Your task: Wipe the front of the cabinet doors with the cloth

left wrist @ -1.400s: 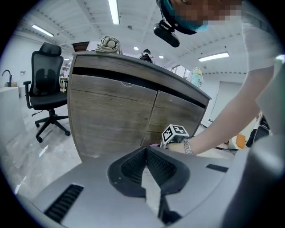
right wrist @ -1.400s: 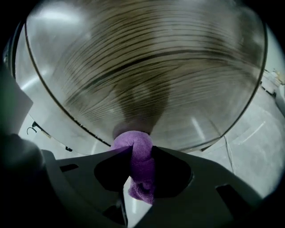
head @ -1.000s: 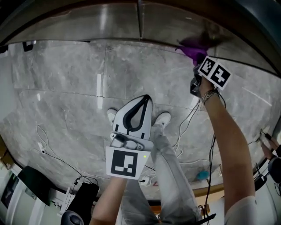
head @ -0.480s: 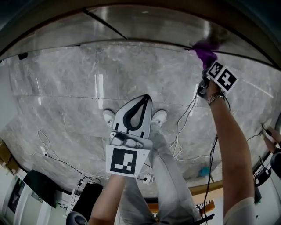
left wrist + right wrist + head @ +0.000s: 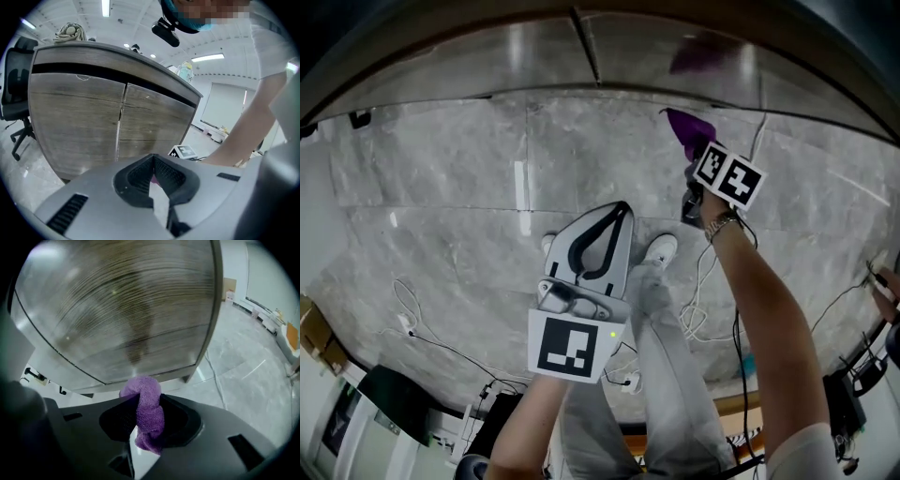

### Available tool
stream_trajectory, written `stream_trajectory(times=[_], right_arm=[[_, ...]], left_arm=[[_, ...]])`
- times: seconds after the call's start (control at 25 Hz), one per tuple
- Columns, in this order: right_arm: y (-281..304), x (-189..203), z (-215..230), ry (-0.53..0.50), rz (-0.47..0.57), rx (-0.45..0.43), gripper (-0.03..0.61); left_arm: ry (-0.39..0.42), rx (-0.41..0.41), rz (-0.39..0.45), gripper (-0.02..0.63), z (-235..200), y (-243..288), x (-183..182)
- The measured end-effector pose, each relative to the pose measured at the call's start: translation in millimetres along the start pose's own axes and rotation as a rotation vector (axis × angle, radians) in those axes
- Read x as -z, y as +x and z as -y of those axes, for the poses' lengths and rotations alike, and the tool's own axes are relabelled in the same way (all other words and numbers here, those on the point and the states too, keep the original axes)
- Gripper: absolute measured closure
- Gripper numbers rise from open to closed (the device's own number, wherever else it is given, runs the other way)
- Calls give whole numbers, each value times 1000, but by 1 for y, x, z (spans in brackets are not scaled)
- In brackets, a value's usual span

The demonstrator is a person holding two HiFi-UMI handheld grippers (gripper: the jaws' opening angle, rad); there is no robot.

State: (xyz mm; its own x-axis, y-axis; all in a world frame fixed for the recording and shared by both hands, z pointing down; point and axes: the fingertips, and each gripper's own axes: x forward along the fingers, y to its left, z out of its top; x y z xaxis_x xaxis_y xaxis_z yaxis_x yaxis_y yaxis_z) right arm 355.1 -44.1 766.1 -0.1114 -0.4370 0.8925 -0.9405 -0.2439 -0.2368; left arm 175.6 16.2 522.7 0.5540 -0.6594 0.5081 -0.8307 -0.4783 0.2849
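If dragged hard across cabinet door, liable to lose purple cloth, bunched and clamped in right gripper; left gripper closed, empty.

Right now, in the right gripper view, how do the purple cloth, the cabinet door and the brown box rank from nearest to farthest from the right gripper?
1. purple cloth: clamped between the jaws.
2. cabinet door: just ahead, filling the upper view.
3. brown box: far back, upper right.
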Motion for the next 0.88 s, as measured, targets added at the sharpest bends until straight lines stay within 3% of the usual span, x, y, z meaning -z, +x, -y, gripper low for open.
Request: stream_trajectory(times=[0.24,0.44,0.64,0.88], right_arm=[[29,9,-104,-21,1,-120,460],[60,1,-145,-65,17,-157,460],[74,-19,-118,-89,59,-102,460],[67,-43,-21,-89,73,26,460]], left_arm=[[-29,-98,-4,607,-46,-48,7],[-66,-146,19,607,-49,-56,18],[-83,-139,28,607,-44,-43,31],[-97,-144,29,607,-52,-21,37]])
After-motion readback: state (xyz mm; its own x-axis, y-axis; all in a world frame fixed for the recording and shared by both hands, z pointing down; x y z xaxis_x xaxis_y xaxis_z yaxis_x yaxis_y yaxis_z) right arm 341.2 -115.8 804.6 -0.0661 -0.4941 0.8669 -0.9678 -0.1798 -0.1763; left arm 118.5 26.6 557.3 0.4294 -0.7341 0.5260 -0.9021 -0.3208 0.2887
